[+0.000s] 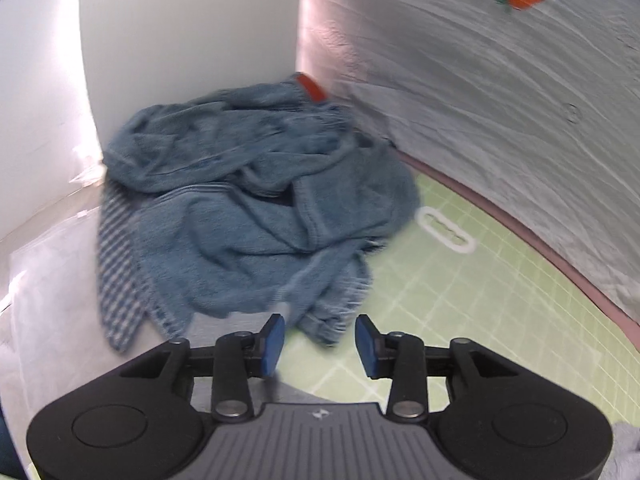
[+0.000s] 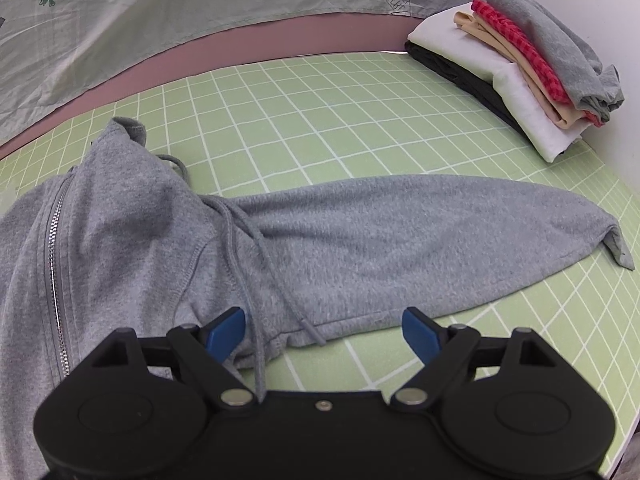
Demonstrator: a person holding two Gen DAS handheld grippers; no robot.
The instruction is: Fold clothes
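Note:
In the right wrist view a grey zip hoodie [image 2: 168, 240] lies on the green grid mat [image 2: 320, 112], its sleeve [image 2: 440, 232] stretched out to the right and its drawstrings trailing toward me. My right gripper [image 2: 324, 332] is open and empty, just above the hoodie's near edge. In the left wrist view a crumpled heap of blue clothes [image 1: 256, 208], with a checked piece [image 1: 116, 272] on its left, sits in the corner. My left gripper [image 1: 320, 344] is open and empty, right at the heap's frayed near edge.
A stack of folded clothes [image 2: 520, 68] sits at the mat's far right corner. A grey carrot-print sheet [image 2: 160, 20] hangs behind the mat [image 1: 460, 300]. A white wall [image 1: 180, 32] stands behind the heap. A white oval loop [image 1: 446, 230] lies on the mat.

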